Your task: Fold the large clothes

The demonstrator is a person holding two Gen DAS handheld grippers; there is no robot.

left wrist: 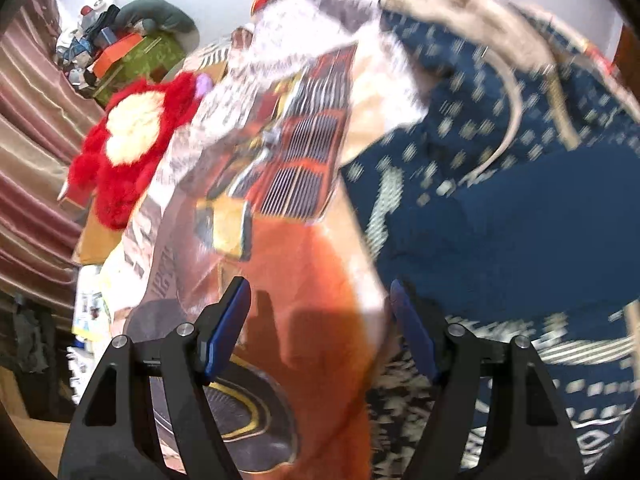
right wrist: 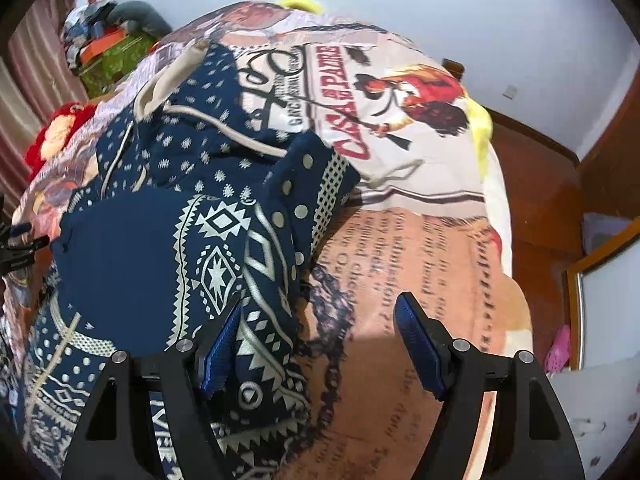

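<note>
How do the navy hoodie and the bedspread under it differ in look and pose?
The hoodie is dark navy with white geometric patterns; the bedspread is pale and orange with printed pictures and text. The hoodie lies bunched and partly folded; the bedspread is spread flat. Both are patterned fabric.

Navy patterned hoodie (right wrist: 168, 248) bunched on printed bedspread (right wrist: 420, 240), right gripper (right wrist: 318, 344) jaws apart

Motion blur smears the left wrist view: the navy hoodie (left wrist: 500, 200) at 2 o'clock loses its pattern. In the right wrist view that hoodie runs off the frame at 7 o'clock, and the clutter pile (right wrist: 100, 28) at 10 o'clock, perhaps boxes, is too small to tell.
</note>
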